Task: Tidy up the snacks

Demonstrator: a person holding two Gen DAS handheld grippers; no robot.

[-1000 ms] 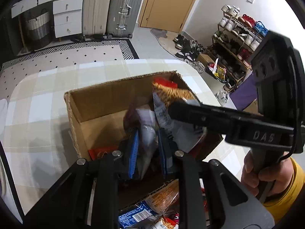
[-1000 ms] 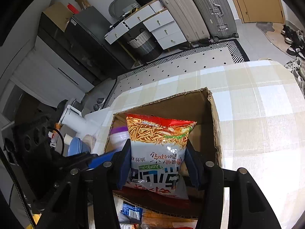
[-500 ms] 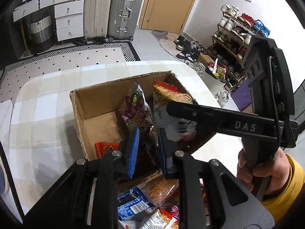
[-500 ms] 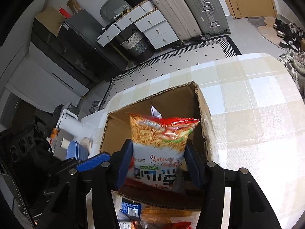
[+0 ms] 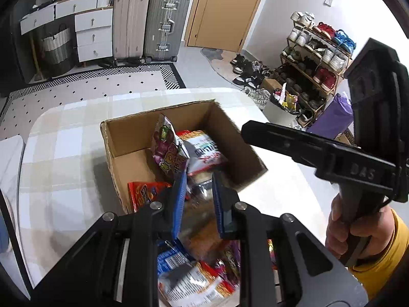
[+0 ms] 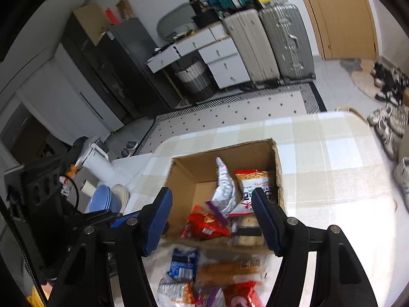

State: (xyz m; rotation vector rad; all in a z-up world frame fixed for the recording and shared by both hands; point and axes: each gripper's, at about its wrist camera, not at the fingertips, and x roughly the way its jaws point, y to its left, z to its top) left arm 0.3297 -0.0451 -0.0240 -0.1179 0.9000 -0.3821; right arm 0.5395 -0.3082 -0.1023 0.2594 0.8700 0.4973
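Observation:
An open cardboard box (image 5: 108,143) (image 6: 222,149) stands on the table. Inside it a purple snack bag (image 5: 168,151) (image 6: 225,189) stands on end. A white and red noodle-snack bag (image 5: 204,151) (image 6: 251,186) leans beside it, and a red bag (image 5: 145,192) (image 6: 204,225) lies at the near side. My left gripper (image 5: 199,179) hovers over the box's near edge, shut with nothing between its pads. My right gripper (image 6: 212,197) is above the box's near side, its jaws opening and nothing between them. Its finger (image 5: 281,140) crosses the left wrist view.
Several loose snack packs (image 5: 194,281) (image 6: 184,263) lie on the checked tablecloth (image 5: 64,166) just in front of the box. Blue bowls (image 6: 102,202) sit off the table's left side. A hand in a yellow sleeve (image 5: 358,230) holds the right gripper. Suitcases and a shoe rack stand far behind.
The right gripper let go of the noodle-snack bag, which now rests in the box, and its jaws spread as it rose. The left gripper drew back, leaving the purple bag standing in the box.

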